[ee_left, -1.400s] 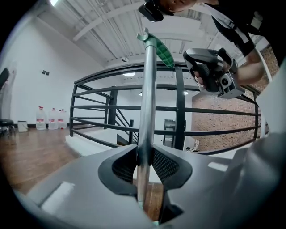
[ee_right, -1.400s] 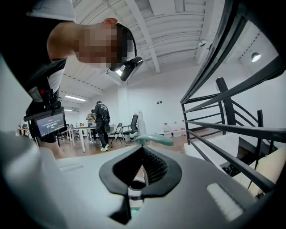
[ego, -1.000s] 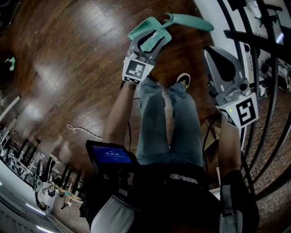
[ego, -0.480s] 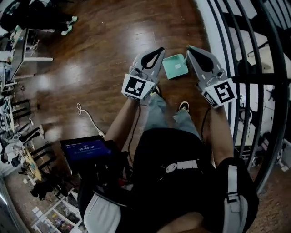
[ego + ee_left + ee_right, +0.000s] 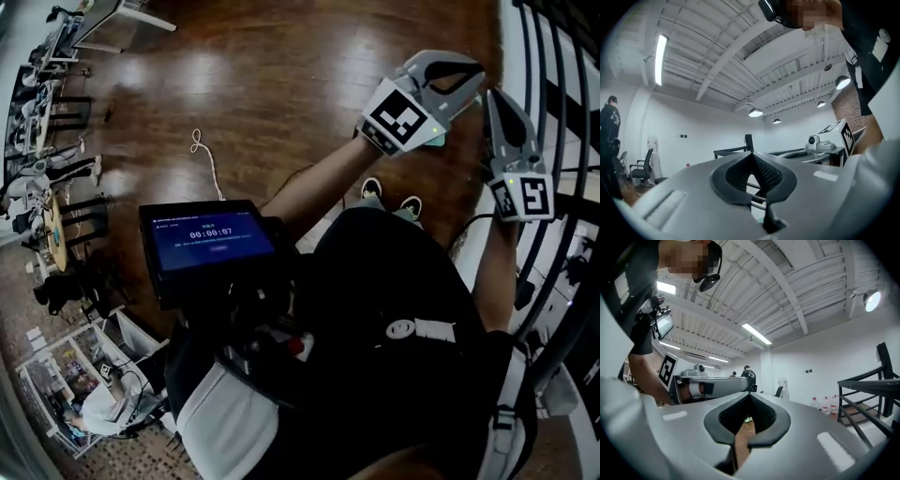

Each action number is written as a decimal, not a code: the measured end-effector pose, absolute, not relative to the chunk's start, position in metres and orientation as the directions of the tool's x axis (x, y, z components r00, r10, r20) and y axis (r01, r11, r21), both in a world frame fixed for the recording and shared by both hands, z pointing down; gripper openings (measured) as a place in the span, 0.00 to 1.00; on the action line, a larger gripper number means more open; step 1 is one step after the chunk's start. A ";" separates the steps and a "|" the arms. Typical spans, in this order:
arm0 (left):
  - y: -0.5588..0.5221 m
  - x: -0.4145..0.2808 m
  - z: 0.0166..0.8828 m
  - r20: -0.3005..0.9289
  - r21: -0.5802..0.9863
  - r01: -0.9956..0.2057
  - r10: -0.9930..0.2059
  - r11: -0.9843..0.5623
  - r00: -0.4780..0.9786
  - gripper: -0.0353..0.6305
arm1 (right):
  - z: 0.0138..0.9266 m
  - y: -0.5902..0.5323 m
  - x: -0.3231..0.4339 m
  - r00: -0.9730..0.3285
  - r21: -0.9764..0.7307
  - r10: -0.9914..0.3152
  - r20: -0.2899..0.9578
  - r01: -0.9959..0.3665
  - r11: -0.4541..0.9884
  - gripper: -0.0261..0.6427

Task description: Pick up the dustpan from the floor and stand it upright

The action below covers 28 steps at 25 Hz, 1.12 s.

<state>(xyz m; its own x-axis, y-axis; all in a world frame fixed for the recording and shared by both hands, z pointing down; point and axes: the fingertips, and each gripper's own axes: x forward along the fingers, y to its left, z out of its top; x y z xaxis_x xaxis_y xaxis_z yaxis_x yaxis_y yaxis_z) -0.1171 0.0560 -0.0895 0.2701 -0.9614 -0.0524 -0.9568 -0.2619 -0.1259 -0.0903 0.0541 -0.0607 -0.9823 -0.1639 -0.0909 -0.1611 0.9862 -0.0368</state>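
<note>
Of the teal dustpan only a sliver [image 5: 437,142] shows in the head view, on the wooden floor below my left gripper [image 5: 476,69]; how it stands cannot be told. Both grippers are raised high and point level, side by side. The left gripper [image 5: 751,153] is shut, its tips meeting with nothing between them. The right gripper [image 5: 493,96] also has its tips together and holds nothing [image 5: 750,393]; brown floor shows through the slot behind them. Each gripper view shows the other gripper beside it: the right gripper [image 5: 829,140], the left gripper [image 5: 712,386].
A lit tablet [image 5: 206,239] hangs at the person's chest. A white cable [image 5: 202,150] lies on the floor. Black railing [image 5: 562,84] runs along the right. Desks and chairs [image 5: 56,141] line the left. A person [image 5: 609,122] stands far off; water bottles [image 5: 825,404] stand by a wall.
The left gripper held the dustpan on the floor, then let go and shut; the pan stood between the grippers half a second ago. Both grippers have risen high, and the head view swung left.
</note>
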 end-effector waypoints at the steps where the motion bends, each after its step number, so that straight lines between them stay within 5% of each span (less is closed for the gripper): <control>1: 0.057 -0.117 -0.087 -0.059 -0.123 -0.955 -0.959 -0.269 0.278 0.07 | -0.056 0.056 -0.093 -0.982 -0.045 -0.171 -0.086 -0.167 0.985 0.04; 13: 0.127 -0.131 -0.082 -0.073 -0.101 -0.947 -0.947 -0.304 0.312 0.07 | -0.061 0.128 -0.114 -0.978 -0.020 -0.189 -0.092 -0.188 0.982 0.04; 28: 0.087 -0.111 -0.112 -0.093 -0.122 -0.951 -0.950 -0.285 0.297 0.07 | -0.081 0.081 -0.098 -0.978 -0.015 -0.195 -0.070 -0.195 0.981 0.04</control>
<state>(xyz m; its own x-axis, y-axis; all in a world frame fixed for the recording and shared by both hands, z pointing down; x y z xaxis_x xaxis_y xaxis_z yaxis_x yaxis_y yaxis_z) -0.1108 0.0874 -0.1115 0.2966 -0.9505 -0.0927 -0.9508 -0.2848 -0.1217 -0.0984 0.0808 -0.0814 -0.9782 -0.1952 -0.0703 -0.1946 0.9808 -0.0153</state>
